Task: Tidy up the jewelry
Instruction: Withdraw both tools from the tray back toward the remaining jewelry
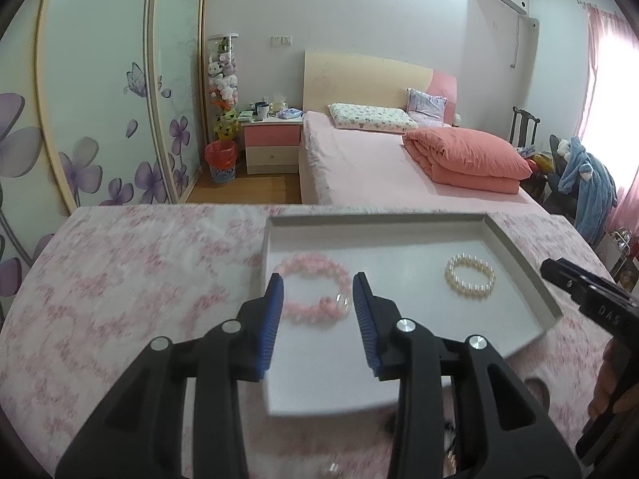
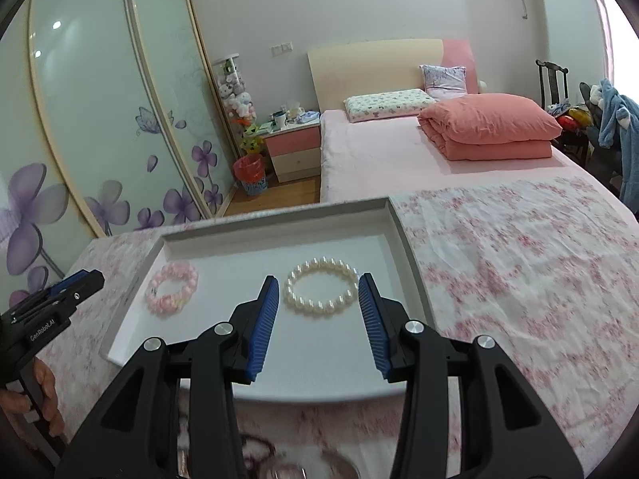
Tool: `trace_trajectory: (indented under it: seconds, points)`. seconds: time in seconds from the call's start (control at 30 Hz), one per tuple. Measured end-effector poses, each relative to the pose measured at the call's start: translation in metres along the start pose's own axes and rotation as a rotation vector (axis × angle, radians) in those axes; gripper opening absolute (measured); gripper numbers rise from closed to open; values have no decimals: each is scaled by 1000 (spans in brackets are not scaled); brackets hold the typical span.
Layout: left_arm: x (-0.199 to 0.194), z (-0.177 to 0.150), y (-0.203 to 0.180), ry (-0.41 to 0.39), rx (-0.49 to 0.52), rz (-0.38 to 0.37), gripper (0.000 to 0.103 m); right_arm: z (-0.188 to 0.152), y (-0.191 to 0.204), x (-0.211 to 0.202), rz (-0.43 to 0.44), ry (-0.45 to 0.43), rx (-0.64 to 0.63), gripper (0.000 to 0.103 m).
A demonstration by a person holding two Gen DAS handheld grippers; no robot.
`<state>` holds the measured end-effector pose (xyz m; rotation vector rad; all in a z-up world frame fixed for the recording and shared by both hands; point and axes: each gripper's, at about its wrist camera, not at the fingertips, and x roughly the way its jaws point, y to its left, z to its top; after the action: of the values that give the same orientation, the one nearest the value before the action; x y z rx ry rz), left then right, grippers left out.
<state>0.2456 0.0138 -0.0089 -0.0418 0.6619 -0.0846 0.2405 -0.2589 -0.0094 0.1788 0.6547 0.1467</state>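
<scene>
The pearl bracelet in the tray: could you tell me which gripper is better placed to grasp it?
The right. The right gripper is open and lined up with the pearl bracelet, while the left gripper faces the pink bracelet on the tray's other side.

A pink bed fills the frame's middle, a folded coral quilt on it. At upper left stands a flower-printed wardrobe; beside it, a nightstand and red-lined bin.

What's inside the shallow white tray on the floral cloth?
In the white tray: a pink bead bracelet and a cream pearl bracelet, apart. Gripper arms cover its near edge.
</scene>
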Motion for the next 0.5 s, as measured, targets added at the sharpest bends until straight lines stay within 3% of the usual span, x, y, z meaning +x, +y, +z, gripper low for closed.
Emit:
trace_trajectory:
  seconds: [0.3, 0.5]
  points:
    - [-45, -56, 12, 42, 39, -26, 49, -57, -6, -31, -15, 146, -91, 43]
    - [-55, -85, 14, 91, 53, -48, 51, -96, -12, -40, -30, 243, -121, 43]
